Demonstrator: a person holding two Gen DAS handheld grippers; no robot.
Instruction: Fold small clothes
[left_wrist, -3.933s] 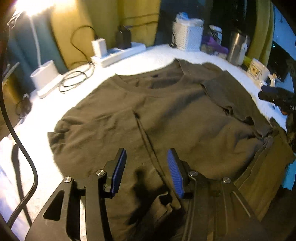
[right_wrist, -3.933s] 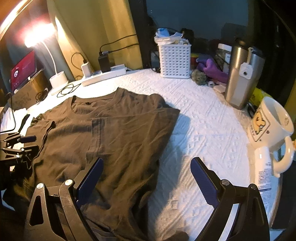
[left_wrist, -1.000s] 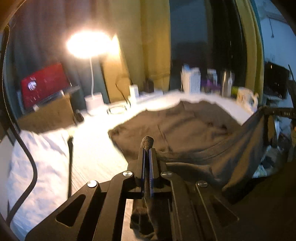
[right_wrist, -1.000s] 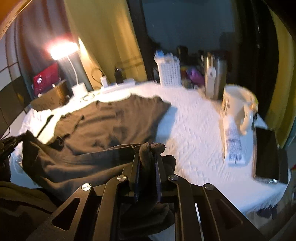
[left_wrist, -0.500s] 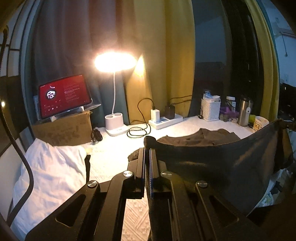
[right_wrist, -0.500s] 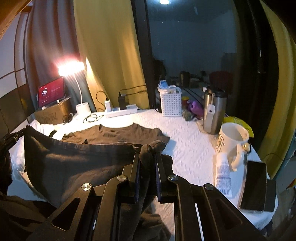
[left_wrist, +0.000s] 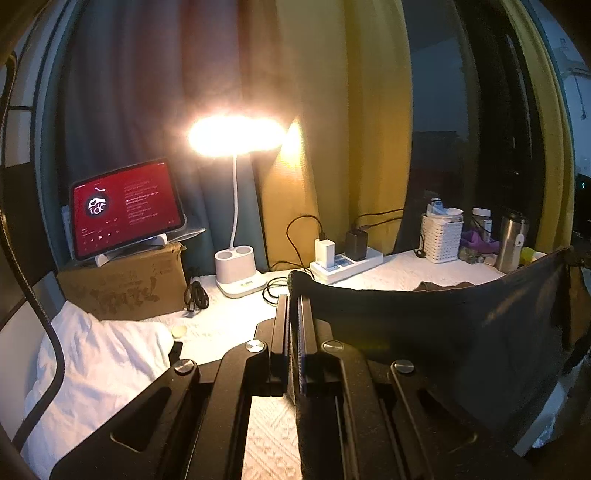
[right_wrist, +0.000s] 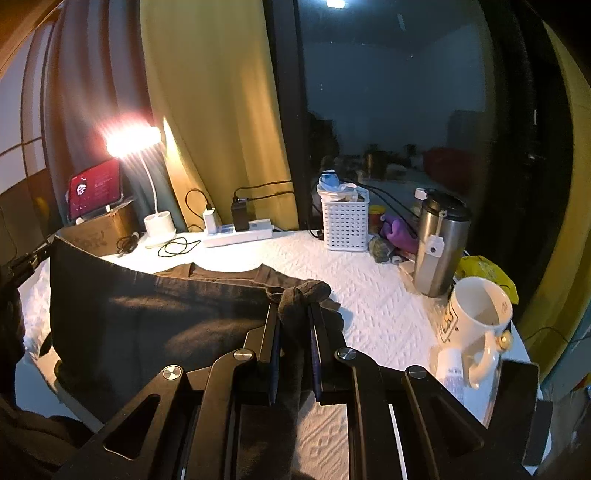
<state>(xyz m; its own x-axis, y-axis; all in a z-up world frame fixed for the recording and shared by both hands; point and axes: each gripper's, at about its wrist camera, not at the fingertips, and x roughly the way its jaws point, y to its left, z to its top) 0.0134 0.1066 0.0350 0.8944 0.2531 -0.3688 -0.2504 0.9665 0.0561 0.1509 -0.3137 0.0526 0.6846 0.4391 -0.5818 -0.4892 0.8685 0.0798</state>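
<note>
Hem corners of the T-shirt (right_wrist: 155, 317) have risen, clenched in your left gripper (left_wrist: 293, 295) and right gripper (right_wrist: 295, 306) fingers, fabric stretched between them; carry it toward the collar beyond.

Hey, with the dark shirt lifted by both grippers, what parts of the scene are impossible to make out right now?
- Left wrist view: the dark brown T-shirt hangs like a curtain, hiding most of the white textured table cover behind it.
- Left wrist view: the right gripper at the far hem corner is cut off by the frame edge.
- Right wrist view: the shirt's lower hem is hidden behind the right gripper.
- Right wrist view: the left gripper is dark and small.
- Right wrist view: the red tablet screen text is too small.
</note>
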